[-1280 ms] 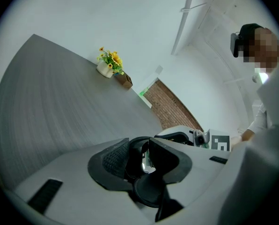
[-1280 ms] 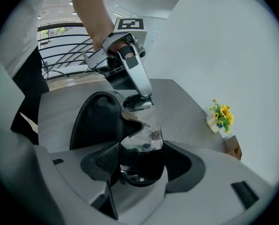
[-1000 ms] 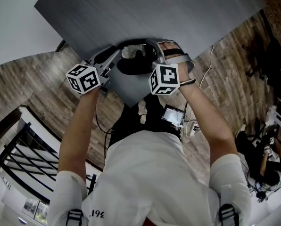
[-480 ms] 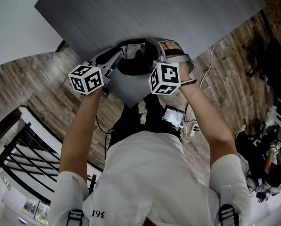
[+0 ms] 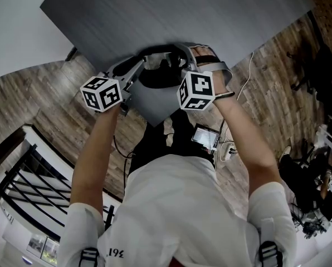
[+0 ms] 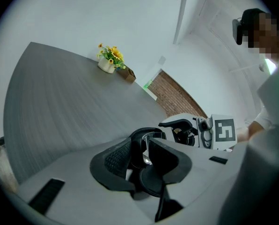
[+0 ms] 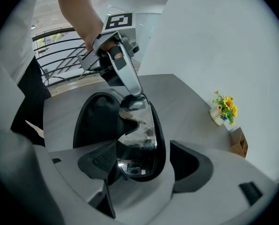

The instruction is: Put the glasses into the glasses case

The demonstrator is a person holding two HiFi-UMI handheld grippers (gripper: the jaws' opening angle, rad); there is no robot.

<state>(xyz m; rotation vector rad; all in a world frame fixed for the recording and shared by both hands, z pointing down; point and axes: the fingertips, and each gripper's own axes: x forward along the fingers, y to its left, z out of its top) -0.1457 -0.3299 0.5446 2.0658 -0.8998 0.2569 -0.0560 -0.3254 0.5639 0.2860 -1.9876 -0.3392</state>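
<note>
An open black glasses case lies at the near edge of the grey table. The clear-lensed glasses stand on edge in one half of the case. My left gripper is shut on the far end of the glasses, and its tips pinch the frame there. In the left gripper view its jaws stand close together around a lens. My right gripper has just been opening. The glasses' near end sits between its wide jaws, beside one pad and clear of the other.
A small pot of yellow flowers and a brown box stand at the table's far side. The table's edge runs just under the case, with wooden floor, a cable and a tablet-like device below.
The right gripper's jaws have spread away from the glasses. Both hands have stayed where they were, and the left gripper still holds the glasses.
</note>
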